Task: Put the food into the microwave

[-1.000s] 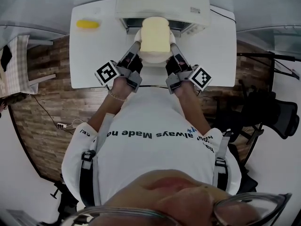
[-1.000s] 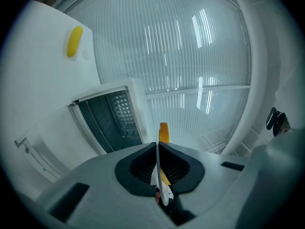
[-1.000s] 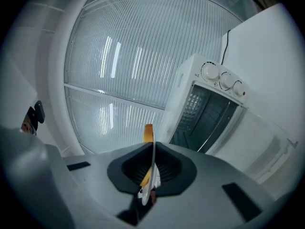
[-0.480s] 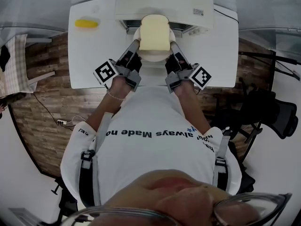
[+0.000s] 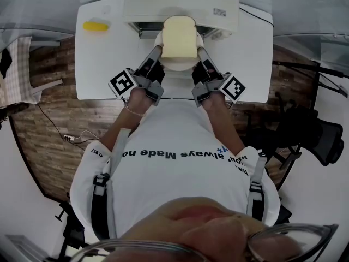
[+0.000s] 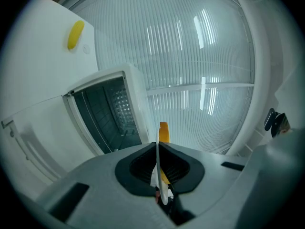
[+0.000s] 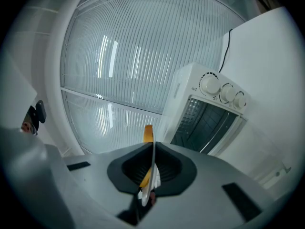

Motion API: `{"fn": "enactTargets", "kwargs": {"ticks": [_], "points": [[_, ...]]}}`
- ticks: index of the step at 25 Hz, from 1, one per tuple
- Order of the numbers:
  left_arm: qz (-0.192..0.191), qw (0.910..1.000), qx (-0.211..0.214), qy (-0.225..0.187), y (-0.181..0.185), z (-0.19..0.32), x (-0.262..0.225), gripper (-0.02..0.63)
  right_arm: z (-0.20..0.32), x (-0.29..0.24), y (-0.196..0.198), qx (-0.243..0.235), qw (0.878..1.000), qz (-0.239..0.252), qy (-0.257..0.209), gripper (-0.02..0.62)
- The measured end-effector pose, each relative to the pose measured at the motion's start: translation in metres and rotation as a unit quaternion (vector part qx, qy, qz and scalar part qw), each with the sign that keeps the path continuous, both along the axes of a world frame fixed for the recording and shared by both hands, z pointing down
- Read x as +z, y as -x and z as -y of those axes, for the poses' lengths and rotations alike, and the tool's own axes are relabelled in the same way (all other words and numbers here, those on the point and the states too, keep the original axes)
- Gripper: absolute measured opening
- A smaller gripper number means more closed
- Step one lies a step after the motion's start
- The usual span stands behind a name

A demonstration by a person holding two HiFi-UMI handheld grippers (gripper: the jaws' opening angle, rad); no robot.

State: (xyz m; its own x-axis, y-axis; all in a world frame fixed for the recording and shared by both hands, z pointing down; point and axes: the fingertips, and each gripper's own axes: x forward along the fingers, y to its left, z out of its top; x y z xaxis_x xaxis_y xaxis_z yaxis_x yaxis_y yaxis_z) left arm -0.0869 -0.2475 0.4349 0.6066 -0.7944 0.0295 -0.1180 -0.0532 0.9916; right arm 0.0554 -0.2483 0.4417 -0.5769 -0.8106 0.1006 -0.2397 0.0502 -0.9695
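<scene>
A pale slice of bread (image 5: 179,37) lies on a white plate (image 5: 177,65), held level between both grippers at the front of the white microwave (image 5: 180,1). My left gripper (image 5: 157,49) is shut on the plate's left rim and my right gripper (image 5: 200,51) on its right rim. In the left gripper view the jaws (image 6: 158,147) pinch the thin white rim (image 6: 158,175), and the dark open cavity (image 6: 109,113) lies ahead to the left. In the right gripper view the jaws (image 7: 152,149) clamp the rim (image 7: 151,171), with the cavity (image 7: 205,123) ahead to the right.
The microwave stands at the back of a white table (image 5: 109,64), with its door folded down in front and knobs (image 7: 224,92) on its right side. A yellow object (image 5: 95,25) lies on the table's far left. Ribbed glass panels stand behind the table.
The plate with the bread has moved forward toward the microwave's opening; the bread's far edge now reaches the front of the cavity. Both grippers stayed shut on the rim.
</scene>
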Motion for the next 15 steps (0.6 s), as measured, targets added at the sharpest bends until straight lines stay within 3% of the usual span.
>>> {"fn": "enactTargets", "kwargs": {"ticks": [7,15], "points": [[0.007,1.0,-0.004,0.001,-0.014,-0.005,0.002,0.018,-0.002,0.001,-0.013,-0.006,1.0,0.008,-0.002,0.021],[0.013,0.9995,-0.004,0.029,-0.013,-0.022,0.03,0.018,-0.017,0.03,-0.012,-0.017,0.999,0.008,0.028,0.021]]}}
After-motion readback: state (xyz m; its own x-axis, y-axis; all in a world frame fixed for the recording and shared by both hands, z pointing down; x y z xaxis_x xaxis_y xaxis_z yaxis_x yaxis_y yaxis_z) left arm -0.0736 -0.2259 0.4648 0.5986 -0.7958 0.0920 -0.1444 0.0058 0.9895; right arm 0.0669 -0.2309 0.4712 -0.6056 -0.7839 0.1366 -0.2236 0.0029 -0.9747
